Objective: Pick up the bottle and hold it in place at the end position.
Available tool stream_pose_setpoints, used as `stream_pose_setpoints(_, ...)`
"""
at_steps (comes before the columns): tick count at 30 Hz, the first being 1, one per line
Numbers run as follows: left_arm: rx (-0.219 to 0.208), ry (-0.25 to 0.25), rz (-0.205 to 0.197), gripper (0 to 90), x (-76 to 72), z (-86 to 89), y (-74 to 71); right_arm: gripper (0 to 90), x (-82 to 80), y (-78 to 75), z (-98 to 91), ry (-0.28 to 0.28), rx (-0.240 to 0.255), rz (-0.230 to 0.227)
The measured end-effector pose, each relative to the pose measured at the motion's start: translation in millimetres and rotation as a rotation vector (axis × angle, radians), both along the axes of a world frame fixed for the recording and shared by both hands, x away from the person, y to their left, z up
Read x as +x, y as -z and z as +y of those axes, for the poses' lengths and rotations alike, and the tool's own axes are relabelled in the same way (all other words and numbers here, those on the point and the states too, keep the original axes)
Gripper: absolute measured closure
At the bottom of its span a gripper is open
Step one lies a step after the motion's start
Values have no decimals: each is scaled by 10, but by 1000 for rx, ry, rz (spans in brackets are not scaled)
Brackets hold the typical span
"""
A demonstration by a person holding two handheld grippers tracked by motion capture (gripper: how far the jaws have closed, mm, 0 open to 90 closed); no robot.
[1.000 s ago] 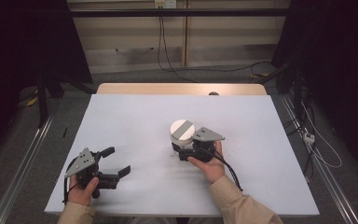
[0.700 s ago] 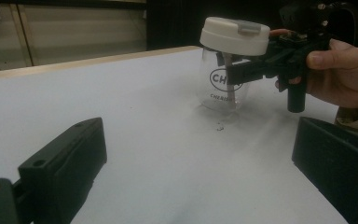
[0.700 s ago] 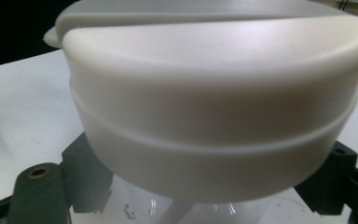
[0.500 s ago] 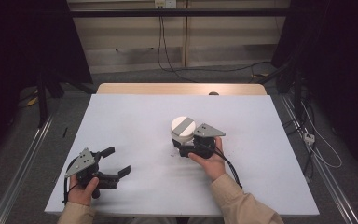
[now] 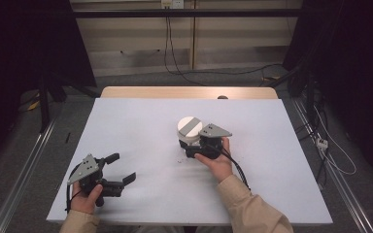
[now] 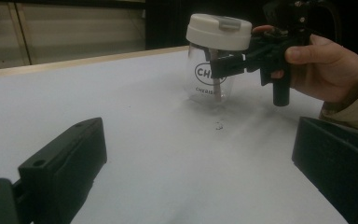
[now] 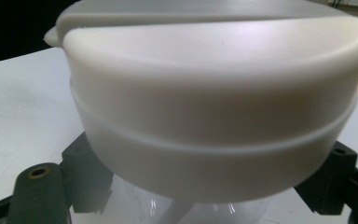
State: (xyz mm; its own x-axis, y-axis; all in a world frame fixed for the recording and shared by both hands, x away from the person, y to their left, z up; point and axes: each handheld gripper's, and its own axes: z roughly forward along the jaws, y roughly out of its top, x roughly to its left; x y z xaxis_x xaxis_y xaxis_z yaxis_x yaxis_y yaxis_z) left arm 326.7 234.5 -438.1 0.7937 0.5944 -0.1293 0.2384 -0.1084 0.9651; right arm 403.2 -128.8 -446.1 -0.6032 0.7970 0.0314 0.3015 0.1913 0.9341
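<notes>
My right claw [image 5: 190, 143] is clamped on the clear jar [image 6: 210, 79], its black jaws pressing the glass from both sides just under the wide white lid [image 5: 190, 126]; in the right gripper view that lid [image 7: 214, 93] looms large above the jaws, which sit close against the transparent wall below it. From the left gripper view I can see the jar standing upright on the worktop [image 5: 141, 126], with dark lettering on its side that I cannot read in full and a grey strip across the top of the lid. The right hand [image 5: 217, 162] holds the claw level, and its cable [image 5: 237, 167] trails back along the beige sleeve [image 5: 252, 211]. The jar sits near the middle of the white worktop, a little toward the right. A small dark speck [image 6: 218, 125] lies on the surface just in front of it. Well apart, near the front left corner, my left claw [image 5: 121, 169] rests low over the worktop with its jaws spread wide and nothing between them, pointing toward the jar. Beyond the far edge, cables [image 5: 194, 73] run across the floor.
</notes>
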Motion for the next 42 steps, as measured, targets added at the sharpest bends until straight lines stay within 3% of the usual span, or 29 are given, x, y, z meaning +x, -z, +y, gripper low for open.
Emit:
stream_pose_setpoints(16,-1,0,0,27,-2,3,0,189,110,-33,14,4,0,-10)
stream_pose_setpoints(33,-3,2,3,27,-2,-3,6,189,189,29,-3,19,4,4)
stream_pose_setpoints(40,-2,4,4,27,-3,-6,6,189,254,-38,-22,18,18,12)
stream_pose_setpoints(42,-2,1,4,27,-3,-3,6,189,278,-56,-7,15,0,5)
